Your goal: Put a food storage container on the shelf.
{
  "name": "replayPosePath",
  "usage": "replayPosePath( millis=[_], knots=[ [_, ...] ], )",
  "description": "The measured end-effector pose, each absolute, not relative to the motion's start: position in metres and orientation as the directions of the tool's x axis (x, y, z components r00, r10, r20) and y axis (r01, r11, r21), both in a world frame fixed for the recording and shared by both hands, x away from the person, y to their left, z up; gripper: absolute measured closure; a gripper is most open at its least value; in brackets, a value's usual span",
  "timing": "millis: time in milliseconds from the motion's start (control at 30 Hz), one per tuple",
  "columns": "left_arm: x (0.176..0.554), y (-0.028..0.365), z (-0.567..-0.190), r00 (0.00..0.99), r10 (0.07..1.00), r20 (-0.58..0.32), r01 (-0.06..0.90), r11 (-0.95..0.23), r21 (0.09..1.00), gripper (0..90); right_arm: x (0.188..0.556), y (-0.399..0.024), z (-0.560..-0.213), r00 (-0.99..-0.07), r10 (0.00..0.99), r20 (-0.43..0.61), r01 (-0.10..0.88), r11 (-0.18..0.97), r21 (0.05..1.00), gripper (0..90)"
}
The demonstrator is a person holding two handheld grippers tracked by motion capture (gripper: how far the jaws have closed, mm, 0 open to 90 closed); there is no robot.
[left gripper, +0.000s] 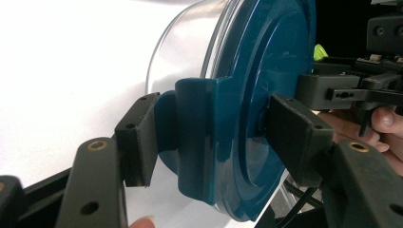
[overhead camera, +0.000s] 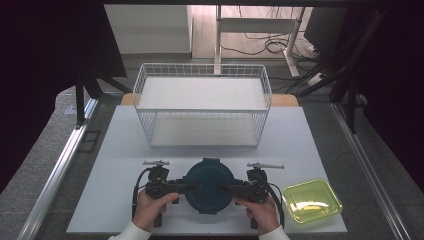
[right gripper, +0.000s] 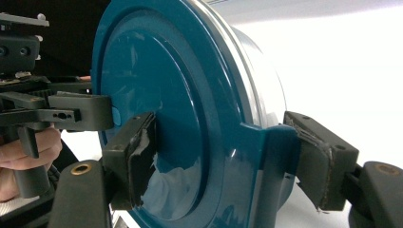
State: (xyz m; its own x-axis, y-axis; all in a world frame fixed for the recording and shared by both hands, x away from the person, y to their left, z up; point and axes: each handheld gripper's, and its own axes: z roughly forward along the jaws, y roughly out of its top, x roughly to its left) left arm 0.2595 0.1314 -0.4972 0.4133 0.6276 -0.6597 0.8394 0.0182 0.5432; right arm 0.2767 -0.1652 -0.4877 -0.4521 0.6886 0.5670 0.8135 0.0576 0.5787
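My two grippers, left gripper (overhead camera: pixel 192 187) and right gripper (overhead camera: pixel 226 188), each clamp a latch of the blue-lidded container (overhead camera: pixel 209 185) on a white table (overhead camera: pixel 115 165); a wire basket (overhead camera: pixel 202 104) stands behind.

A white wire basket (overhead camera: pixel 202 104) stands at the back of the pale counter (overhead camera: pixel 115 165). A yellow-green square plastic tray (overhead camera: pixel 312 200) lies near the counter's right front corner.
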Motion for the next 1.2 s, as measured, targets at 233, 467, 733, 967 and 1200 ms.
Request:
replayPosePath(
  millis=[233, 467, 733, 967, 1200],
  knots=[
    [0.26, 0.132, -0.49, 0.422, 0.63, -0.651, 0.832, 0.016, 0.555, 38.6, 0.277, -0.164, -0.483, -0.446, 0.689, 0.571, 0.812, 0.043, 0.581, 28.4],
    [0.262, 0.133, -0.486, 0.422, 0.628, -0.654, 0.832, 0.019, 0.555, 38.6, 0.277, -0.163, -0.479, -0.443, 0.689, 0.574, 0.81, 0.034, 0.585, 28.4],
    [0.268, 0.134, -0.475, 0.431, 0.627, -0.648, 0.824, 0.02, 0.567, 38.6, 0.282, -0.161, -0.467, -0.45, 0.693, 0.563, 0.799, 0.031, 0.601, 28.1],
    [0.284, 0.136, -0.466, 0.444, 0.618, -0.649, 0.823, 0.006, 0.569, 38.7, 0.29, -0.161, -0.458, -0.44, 0.697, 0.566, 0.797, 0.013, 0.604, 28.2],
    [0.296, 0.145, -0.462, 0.436, 0.613, -0.659, 0.823, 0.023, 0.567, 38.7, 0.306, -0.151, -0.45, -0.448, 0.706, 0.549, 0.79, 0.026, 0.612, 28.2]
  ],
)
